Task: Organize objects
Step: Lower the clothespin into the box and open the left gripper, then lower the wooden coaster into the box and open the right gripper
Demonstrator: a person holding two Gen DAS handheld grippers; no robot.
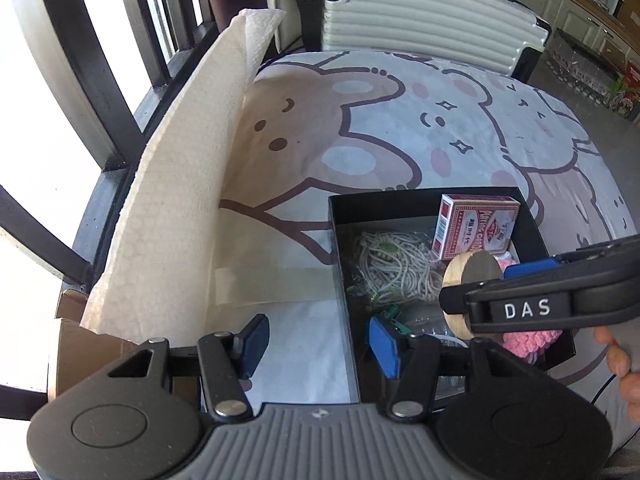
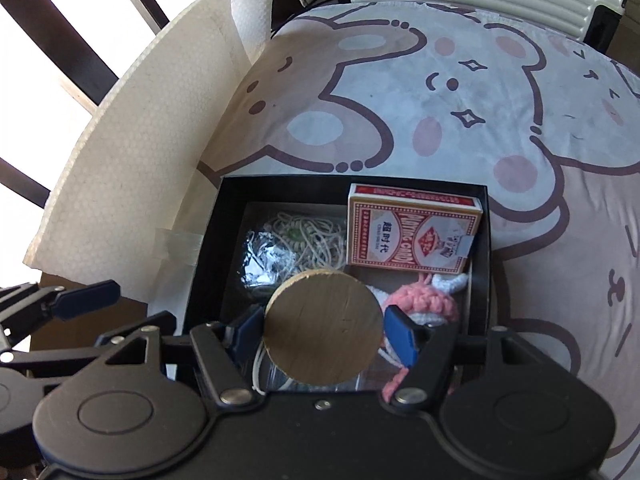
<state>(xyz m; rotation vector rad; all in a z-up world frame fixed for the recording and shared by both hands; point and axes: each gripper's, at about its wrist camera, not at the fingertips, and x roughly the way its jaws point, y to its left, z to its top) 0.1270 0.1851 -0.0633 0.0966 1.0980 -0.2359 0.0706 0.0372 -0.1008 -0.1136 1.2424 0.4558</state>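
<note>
A black open box (image 1: 424, 197) (image 2: 208, 240) lies on a cartoon bedspread. It holds a red playing-card pack (image 1: 476, 226) (image 2: 412, 232), a coil of pale cord (image 1: 394, 266) (image 2: 316, 236) and a pink crochet toy (image 1: 528, 338) (image 2: 424, 300). My right gripper (image 2: 324, 330) (image 1: 480, 284) is shut on a round wooden disc (image 2: 324, 326) (image 1: 472, 272) and holds it above the box. My left gripper (image 1: 320, 338) (image 2: 86, 300) is open and empty, its right finger over the box's near left corner.
A white paper towel sheet (image 1: 176, 200) (image 2: 132, 152) stands along the left side over a cardboard box (image 1: 76, 344). A ribbed white suitcase (image 1: 424, 12) stands beyond the bed. A dark window frame (image 1: 76, 60) is at the left.
</note>
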